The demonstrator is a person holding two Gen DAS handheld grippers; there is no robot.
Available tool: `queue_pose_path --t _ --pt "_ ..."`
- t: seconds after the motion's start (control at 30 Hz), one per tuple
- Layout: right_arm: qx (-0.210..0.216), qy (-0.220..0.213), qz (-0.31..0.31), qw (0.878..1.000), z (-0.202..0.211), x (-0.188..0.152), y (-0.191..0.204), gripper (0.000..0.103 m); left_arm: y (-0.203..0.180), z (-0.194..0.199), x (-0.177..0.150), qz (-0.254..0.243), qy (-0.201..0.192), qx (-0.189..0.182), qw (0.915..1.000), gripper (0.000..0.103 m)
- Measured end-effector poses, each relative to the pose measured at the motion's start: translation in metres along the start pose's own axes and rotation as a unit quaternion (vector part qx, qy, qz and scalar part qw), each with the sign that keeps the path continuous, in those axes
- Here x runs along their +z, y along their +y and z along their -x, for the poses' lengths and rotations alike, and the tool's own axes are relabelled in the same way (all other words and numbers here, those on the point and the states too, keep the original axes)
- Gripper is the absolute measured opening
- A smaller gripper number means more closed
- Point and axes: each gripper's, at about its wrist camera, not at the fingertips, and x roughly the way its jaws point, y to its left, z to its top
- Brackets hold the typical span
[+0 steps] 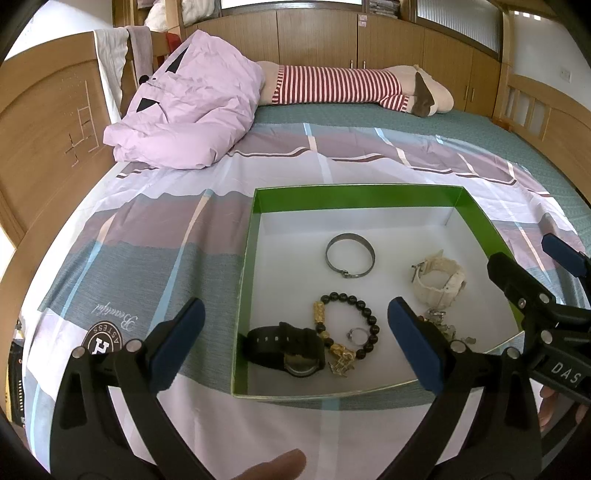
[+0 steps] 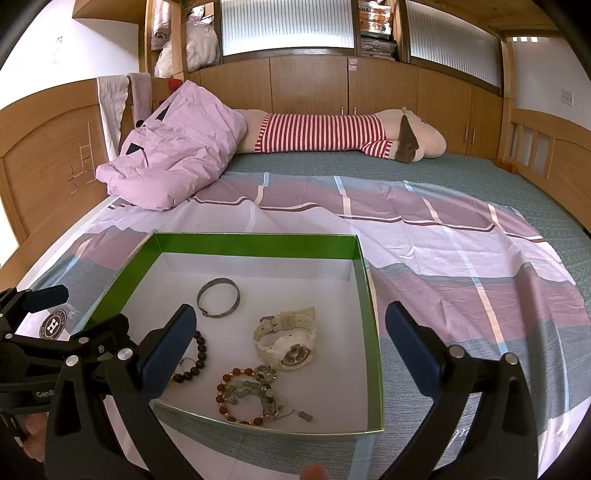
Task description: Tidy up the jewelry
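Both grippers, left [image 1: 295, 345] and right [image 2: 291, 349], spread apart and empty over box [image 2: 369, 317]; stiff light bangle [image 2: 218, 297] near box's far wall, pinch its rim.

Daylit bedroom: wooden headboard [image 1: 48, 122], wall cabinets [image 2: 380, 85], frosted windows [image 2: 284, 26].

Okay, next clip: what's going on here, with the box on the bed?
A person holds a two-finger gripper in each hand over a green box that lies on a bed. Both the left gripper and the right gripper are open and hold nothing. All the jewelry lies loose on the box's white floor: a metal bangle, a white watch, a black watch, a dark bead bracelet and a brown bead bracelet. No piece is being lifted at this moment.
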Motion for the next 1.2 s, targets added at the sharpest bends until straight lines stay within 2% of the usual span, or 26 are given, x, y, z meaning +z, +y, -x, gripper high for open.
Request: queue_pose_path --t 1.2 --pt "-0.001 0.001 0.003 1.000 -0.0016 -0.0014 0.0003 0.102 0.0002 -0.0029 -0.0027 0.002 0.006 0.001 1.0000 0.100"
